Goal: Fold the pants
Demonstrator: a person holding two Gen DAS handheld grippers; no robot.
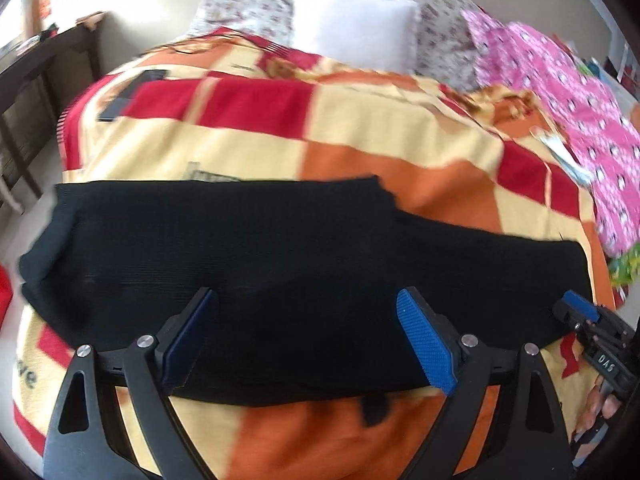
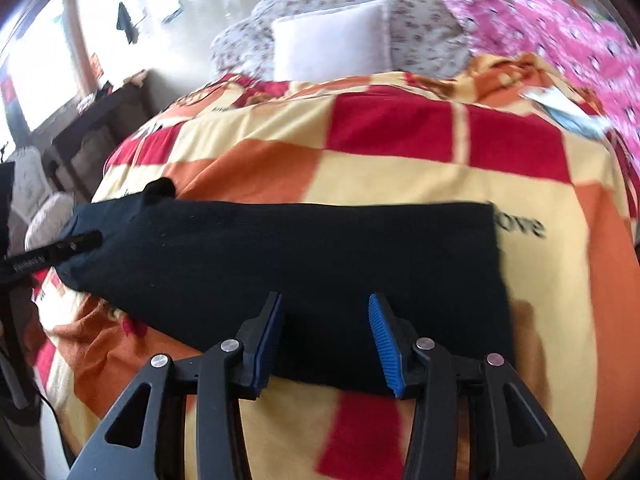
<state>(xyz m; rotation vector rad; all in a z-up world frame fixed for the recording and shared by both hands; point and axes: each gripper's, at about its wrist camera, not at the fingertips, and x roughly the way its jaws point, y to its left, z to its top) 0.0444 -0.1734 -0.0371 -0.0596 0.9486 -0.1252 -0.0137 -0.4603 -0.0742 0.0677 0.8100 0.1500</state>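
the black knit pants [image 1: 256, 256] lie flat in a long band across a bed covered by a red, orange and cream checked fleece blanket [image 1: 360, 120], running from about 9 o'clock to 3 o'clock in both wrist views. in the left wrist view the wider end of the pants hangs at the blanket's edge near 9 o'clock and the narrower end reaches toward 3 o'clock.

the left gripper [image 1: 308, 332] hovers at the near edge of the pants with its blue-padded fingers [image 1: 424, 340] spread wide; black cloth fills the gap between them, but nothing is clamped. the right gripper [image 2: 326, 334] is above the near edge of the pants at their squared-off end, its fingers [image 2: 384, 340] partly apart and holding nothing. whether either one touches the cloth cannot be told. the right gripper also shows at 3 o'clock in the left wrist view [image 1: 580, 312], beside the narrow end of the pants.

beyond the pants, at 12 o'clock, a plain white pillow [image 1: 352, 28] leans on a pale floral-print quilt [image 1: 248, 4]. a bright pink patterned cloth [image 1: 568, 92] lies along the bed at 2 o'clock. a dark wooden counter [image 1: 36, 64] stands beside the bed at 10 o'clock. both views are slightly blurred.
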